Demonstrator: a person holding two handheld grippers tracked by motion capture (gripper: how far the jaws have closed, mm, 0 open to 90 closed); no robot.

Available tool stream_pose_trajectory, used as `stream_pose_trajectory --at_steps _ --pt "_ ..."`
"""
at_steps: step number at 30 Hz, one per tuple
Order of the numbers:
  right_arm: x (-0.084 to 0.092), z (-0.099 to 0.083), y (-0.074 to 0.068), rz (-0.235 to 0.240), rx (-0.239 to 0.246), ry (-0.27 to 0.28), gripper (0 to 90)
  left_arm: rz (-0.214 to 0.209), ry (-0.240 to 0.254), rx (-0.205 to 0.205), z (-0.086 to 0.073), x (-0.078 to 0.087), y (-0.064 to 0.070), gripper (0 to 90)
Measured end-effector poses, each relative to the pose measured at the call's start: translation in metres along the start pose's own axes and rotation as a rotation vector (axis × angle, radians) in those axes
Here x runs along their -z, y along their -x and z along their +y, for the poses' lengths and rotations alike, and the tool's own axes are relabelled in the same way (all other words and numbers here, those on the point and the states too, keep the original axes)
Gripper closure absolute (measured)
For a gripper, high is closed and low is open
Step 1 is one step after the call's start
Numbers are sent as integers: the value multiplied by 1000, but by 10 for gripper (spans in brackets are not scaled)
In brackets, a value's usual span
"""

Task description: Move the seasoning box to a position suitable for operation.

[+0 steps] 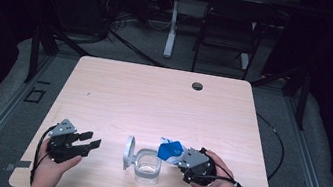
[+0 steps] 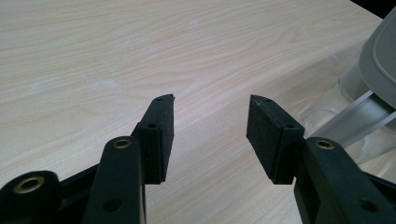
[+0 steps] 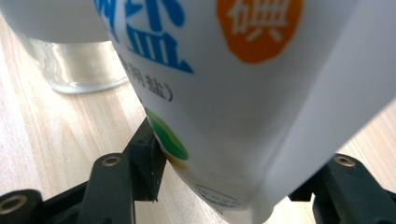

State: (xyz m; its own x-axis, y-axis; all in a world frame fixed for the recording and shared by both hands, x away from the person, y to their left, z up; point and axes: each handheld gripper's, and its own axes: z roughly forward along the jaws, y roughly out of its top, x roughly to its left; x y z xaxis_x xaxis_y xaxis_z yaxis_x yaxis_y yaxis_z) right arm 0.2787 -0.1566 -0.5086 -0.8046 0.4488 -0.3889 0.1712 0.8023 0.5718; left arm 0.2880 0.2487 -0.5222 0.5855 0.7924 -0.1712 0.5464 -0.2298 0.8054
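Observation:
A clear glass jar [image 1: 147, 167] stands near the table's front edge, and its grey hinged lid [image 1: 129, 152] is swung open to its left. Just right of the jar, my right gripper [image 1: 177, 157] is shut on a blue and white salt bag [image 1: 169, 149]. In the right gripper view the bag [image 3: 243, 93] sits between the jaws of that gripper [image 3: 224, 172], with the jar [image 3: 79, 65] behind it. My left gripper [image 1: 91, 141] lies left of the jar, open and with nothing in it. Its pads [image 2: 161, 135] stand apart over bare wood, and the jar [image 2: 327, 123] and lid [image 2: 380, 60] are at the right edge.
The light wooden table [image 1: 154, 96] has a cable hole [image 1: 197, 86] near its far edge. A dark chair [image 1: 230, 28] and a white desk leg [image 1: 171, 28] stand beyond it. A black cable [image 1: 278, 141] hangs off the right side.

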Motion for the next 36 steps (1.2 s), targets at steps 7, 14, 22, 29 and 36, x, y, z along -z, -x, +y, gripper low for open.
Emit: stream_pose_trajectory --at_steps 7,14,22,29,36 --pt "-2 2 -4 -15 50 -13 428 1 1 1 0 0 0 520" --pt "-5 3 -8 -15 83 -27 428 1 2 2 0 0 0 520" --pt "-9 5 -11 -21 134 -59 429 1 -4 4 0 0 -1 520" --pt "-9 8 -12 -52 157 -74 429 1 -5 4 0 0 -1 520" --pt "-8 10 -13 -79 193 -96 429 0 -4 4 0 0 -1 520"
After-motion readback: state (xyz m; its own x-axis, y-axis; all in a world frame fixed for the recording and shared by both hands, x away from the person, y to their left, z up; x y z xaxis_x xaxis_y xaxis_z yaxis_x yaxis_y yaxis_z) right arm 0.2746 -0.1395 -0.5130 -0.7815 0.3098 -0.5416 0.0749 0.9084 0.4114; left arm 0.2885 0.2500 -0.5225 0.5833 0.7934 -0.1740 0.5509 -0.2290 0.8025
